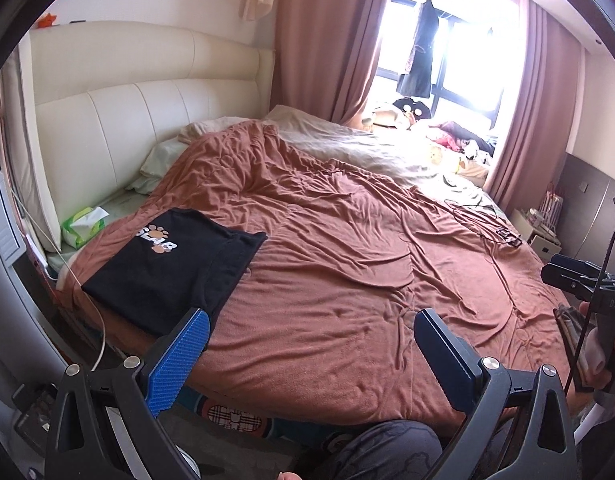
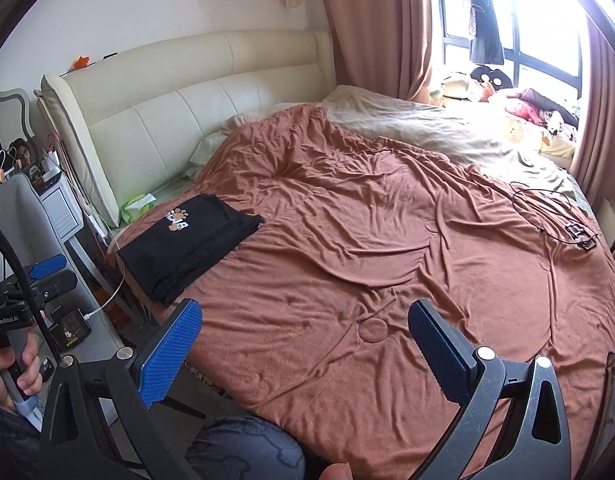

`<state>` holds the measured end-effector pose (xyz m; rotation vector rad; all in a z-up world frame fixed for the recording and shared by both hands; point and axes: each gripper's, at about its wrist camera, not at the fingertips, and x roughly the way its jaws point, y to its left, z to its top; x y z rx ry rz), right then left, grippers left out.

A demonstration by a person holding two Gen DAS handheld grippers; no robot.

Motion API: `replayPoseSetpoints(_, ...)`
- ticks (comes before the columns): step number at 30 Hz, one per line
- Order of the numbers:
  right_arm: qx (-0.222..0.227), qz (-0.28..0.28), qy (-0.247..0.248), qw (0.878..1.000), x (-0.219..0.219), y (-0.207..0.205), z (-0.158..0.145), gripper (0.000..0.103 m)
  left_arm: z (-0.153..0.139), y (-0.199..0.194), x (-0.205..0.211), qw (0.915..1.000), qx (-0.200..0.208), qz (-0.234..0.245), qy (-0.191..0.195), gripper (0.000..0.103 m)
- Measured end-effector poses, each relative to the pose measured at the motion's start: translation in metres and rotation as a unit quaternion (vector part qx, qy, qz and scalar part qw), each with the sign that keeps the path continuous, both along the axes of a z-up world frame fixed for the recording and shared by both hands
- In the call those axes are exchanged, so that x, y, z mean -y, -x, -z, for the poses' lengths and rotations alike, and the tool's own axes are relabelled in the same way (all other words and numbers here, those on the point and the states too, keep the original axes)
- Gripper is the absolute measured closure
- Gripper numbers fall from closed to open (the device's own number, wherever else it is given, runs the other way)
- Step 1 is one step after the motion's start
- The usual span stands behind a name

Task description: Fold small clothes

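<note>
black shirt [image 1: 175,264] folded on bed, far-left of both | left gripper [image 1: 311,332] agape, empty | right gripper [image 2: 305,322] agape, empty

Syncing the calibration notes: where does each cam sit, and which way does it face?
Left wrist: on the left claw, facing across the bed toward the window; open fingers, a knee and the right claw at the right edge.
Right wrist: on the right claw, same heading; open fingers, a knee, the left claw and its hand.
Shared: black shirt, headboard, window.
</note>
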<state>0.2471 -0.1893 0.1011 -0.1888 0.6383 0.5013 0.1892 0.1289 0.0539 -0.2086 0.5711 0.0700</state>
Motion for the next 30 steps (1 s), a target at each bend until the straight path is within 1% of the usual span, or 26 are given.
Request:
replayPoseSetpoints(5, 0.017, 0.012, 0.003, 1.000, 0.021, 0.038, -0.001, 0.000, -0.001, 0.025, 0.022, 0.9999, 0.009, 0.014, -0.005, 0.000)
replayPoseSetpoints(8, 0.024, 0.021, 0.005, 0.999, 0.034, 0.057, 0.000, 0.000, 0.001, 0.040, 0.034, 0.9997, 0.017, 0.011, -0.012, 0.000)
replayPoseSetpoints(12, 0.040, 0.038, 0.001, 0.998, 0.049, 0.086, 0.002, 0.000, 0.006, 0.059, 0.048, 0.9995, 0.025, 0.019, -0.010, 0.000)
replayPoseSetpoints(17, 0.058, 0.051, 0.001, 0.997, 0.066, 0.124, 0.007, 0.000, 0.012, 0.085, 0.063, 0.9989, 0.035, 0.023, -0.018, 0.000)
replayPoseSetpoints(22, 0.069, 0.056, 0.000, 0.996, 0.079, 0.157, 0.018, 0.000, 0.020, 0.106, 0.077, 0.9985, 0.043, 0.026, -0.021, 0.000)
replayPoseSetpoints(27, 0.078, 0.061, -0.005, 0.995, 0.092, 0.182, 0.031, 0.000, 0.025, 0.127, 0.096, 0.9969, 0.056, 0.037, -0.042, 0.000)
replayPoseSetpoints(30, 0.085, 0.068, -0.006, 0.994, 0.098, 0.193, 0.038, 0.000, 0.029, 0.138, 0.103, 0.9961, 0.061, 0.046, -0.045, 0.000)
